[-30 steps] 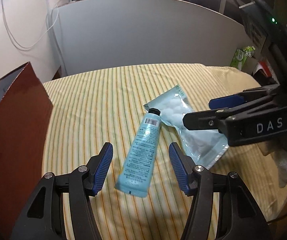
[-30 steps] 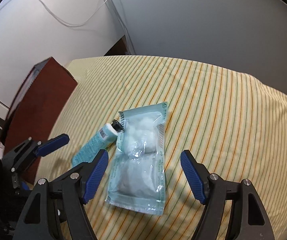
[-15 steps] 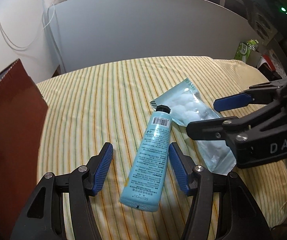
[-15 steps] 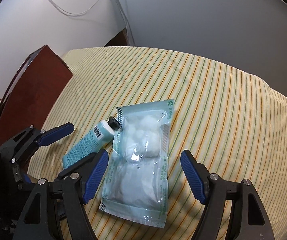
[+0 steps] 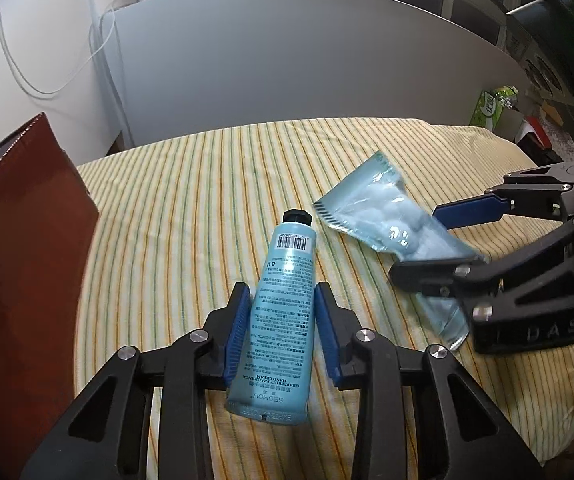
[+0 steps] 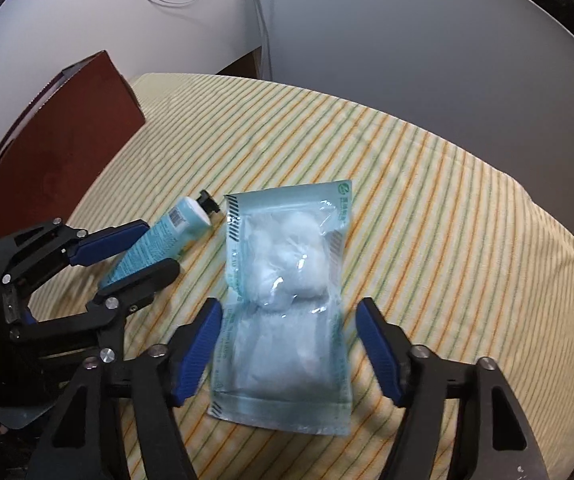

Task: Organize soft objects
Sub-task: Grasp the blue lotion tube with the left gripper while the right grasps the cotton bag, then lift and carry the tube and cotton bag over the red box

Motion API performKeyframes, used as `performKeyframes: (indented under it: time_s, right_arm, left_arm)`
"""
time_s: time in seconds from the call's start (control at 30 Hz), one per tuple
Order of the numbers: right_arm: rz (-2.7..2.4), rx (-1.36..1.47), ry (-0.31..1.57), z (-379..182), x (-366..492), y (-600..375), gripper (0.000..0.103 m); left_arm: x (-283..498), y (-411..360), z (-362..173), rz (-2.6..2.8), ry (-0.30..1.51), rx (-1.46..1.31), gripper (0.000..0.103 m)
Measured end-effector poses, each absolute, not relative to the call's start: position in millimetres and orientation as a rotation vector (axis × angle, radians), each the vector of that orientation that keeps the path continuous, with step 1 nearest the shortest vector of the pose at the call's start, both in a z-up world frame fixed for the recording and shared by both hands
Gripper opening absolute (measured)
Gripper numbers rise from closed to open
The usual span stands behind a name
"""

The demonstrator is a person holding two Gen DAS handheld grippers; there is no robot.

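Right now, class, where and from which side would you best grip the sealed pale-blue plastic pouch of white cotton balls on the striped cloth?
Grip the pouch of cotton balls across its width at the flatter lower half, coming from above with a pad on each long edge. It lies flat, its bulge sitting higher up. The right gripper already straddles it there, its jaws closing but not yet pressing.

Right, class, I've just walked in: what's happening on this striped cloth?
A person works two handheld grippers over the striped cloth. The left gripper is closing its fingers around a blue hand cream tube. The right gripper is closing on a clear packet of cotton balls, fingers astride it. Both things lie on the cloth.
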State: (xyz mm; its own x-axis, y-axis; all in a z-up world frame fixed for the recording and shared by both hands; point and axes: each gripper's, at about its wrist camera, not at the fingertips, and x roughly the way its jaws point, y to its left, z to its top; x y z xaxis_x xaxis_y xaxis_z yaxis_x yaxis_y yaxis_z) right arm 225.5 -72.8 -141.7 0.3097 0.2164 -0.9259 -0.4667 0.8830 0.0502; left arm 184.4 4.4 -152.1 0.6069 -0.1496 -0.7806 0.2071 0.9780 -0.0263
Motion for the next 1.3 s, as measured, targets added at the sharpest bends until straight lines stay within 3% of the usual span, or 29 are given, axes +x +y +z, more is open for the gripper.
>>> performKeyframes:
  time_s: [0.13, 0.33, 1.03, 1.3]
  right_arm:
    - [0.46, -0.226, 1.174, -138.4, 225.0, -82.2, 0.04]
    - [0.468, -0.168, 1.172, -133.9, 221.8, -97.9, 0.033]
    - [0.483, -0.091, 1.098, -102.9, 198.2, -126.1, 0.019]
    - [0.489, -0.074, 0.989, -64.6, 186.7, -132.9, 0.016]
  left_arm:
    - [184.2, 3.6, -152.3, -0.195, 0.89, 0.067, 0.031]
    - [183.9, 7.6, -151.5, -0.178, 0.89, 0.035, 0.03]
    - [171.6, 30.7, -144.8, -0.145, 0.873, -0.061, 0.029]
    - [153.1, 34.9, -117.4, -0.14, 0.795, -0.059, 0.029]
